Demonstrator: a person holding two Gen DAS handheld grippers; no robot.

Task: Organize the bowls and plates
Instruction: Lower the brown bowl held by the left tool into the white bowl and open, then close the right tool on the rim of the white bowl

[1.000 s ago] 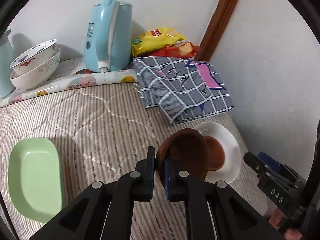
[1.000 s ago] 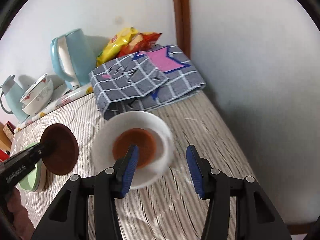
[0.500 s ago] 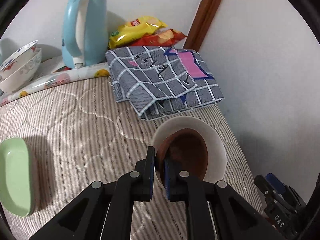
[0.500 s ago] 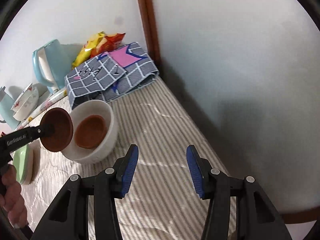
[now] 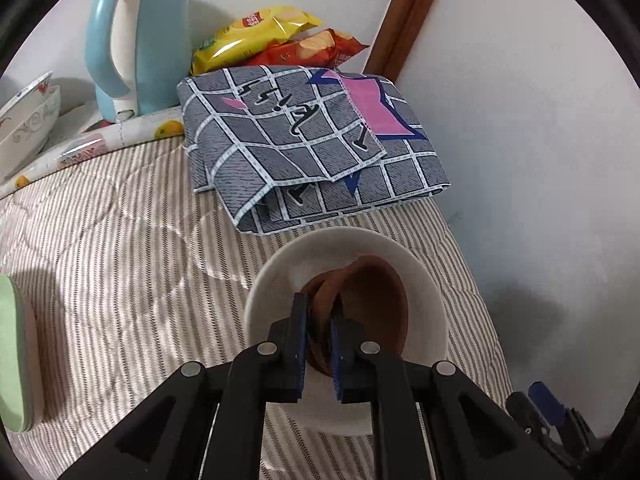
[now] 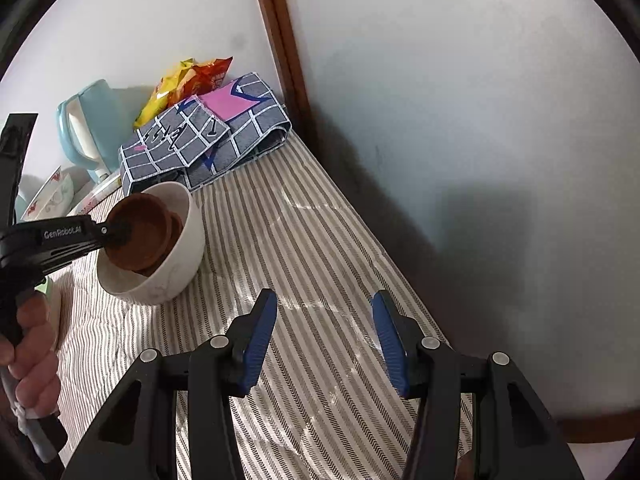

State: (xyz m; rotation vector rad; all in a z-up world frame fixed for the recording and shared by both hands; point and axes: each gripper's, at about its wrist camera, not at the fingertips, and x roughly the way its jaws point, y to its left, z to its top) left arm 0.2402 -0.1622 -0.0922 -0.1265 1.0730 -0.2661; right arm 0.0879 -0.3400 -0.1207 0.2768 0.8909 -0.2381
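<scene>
Since a second ago the left gripper (image 5: 320,340), still clamped on the small brown saucer (image 5: 372,304), has lowered it into the white ceramic bowl (image 5: 424,284), while the right gripper (image 6: 324,340) has pulled back, wide open and empty.

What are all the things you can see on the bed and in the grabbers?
brown dishes: 2, brown, in the white bowl, one gripped
white bowl: 1, white, near the cloth
cloth: 1, grey checked, folded by the wall
kettle: 1, light blue, at the back
chip bags: 2, yellow and red, behind cloth
patterned bowls: 2, white, stacked, far left
green plate: 1, left edge
left gripper: shut on a brown dish
right gripper: open, empty
</scene>
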